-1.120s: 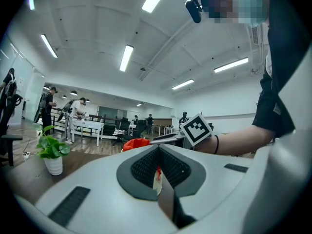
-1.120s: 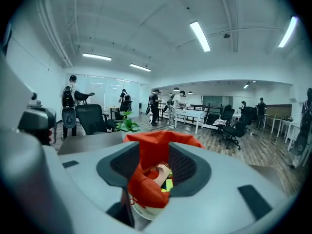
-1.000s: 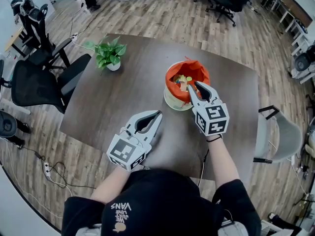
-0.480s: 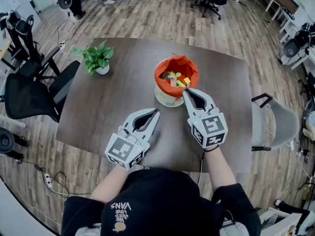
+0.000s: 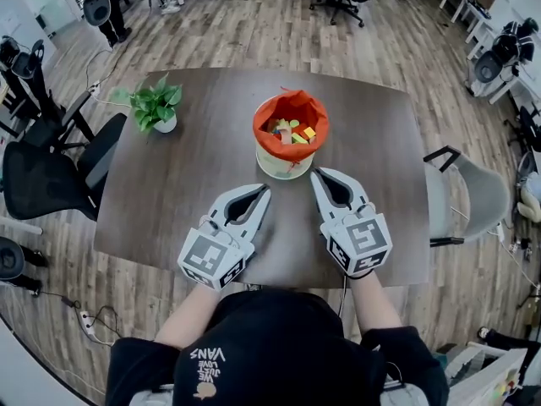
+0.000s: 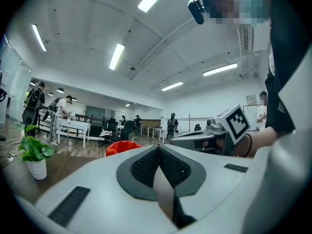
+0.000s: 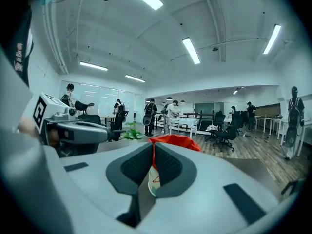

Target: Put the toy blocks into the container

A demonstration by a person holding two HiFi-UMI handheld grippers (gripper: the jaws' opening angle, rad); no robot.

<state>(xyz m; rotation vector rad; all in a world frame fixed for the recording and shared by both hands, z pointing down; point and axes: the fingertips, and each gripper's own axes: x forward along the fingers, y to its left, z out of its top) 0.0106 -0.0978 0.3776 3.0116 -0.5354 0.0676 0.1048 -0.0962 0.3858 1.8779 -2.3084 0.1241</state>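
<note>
1. The left claw (image 5: 264, 189) hangs over the near edge of the desk (image 5: 186, 184), left of centre. Its jaws are together and hold nothing. Hold it there, well clear of the work
2. The right claw (image 5: 314, 174) sits to its right, with its tip near the container (image 5: 283, 167) but not touching it. Its jaws have just been closing and now meet with nothing between them. The step in hand is judged to be a withdrawal after a release. Draw the claw back level toward the near edge, and do not let the tip dip, because a knock on the rim could tip the container
3. The container stands upright at the middle of the desk, slightly toward the far edge. The toy blocks (image 5: 292, 129) lie inside its orange liner (image 5: 265, 135)
4. Scan the bare desk out to the far-left corner, where only the potted plant (image 5: 154, 106) stands. No loose block shows, so the task is judged complete
</note>
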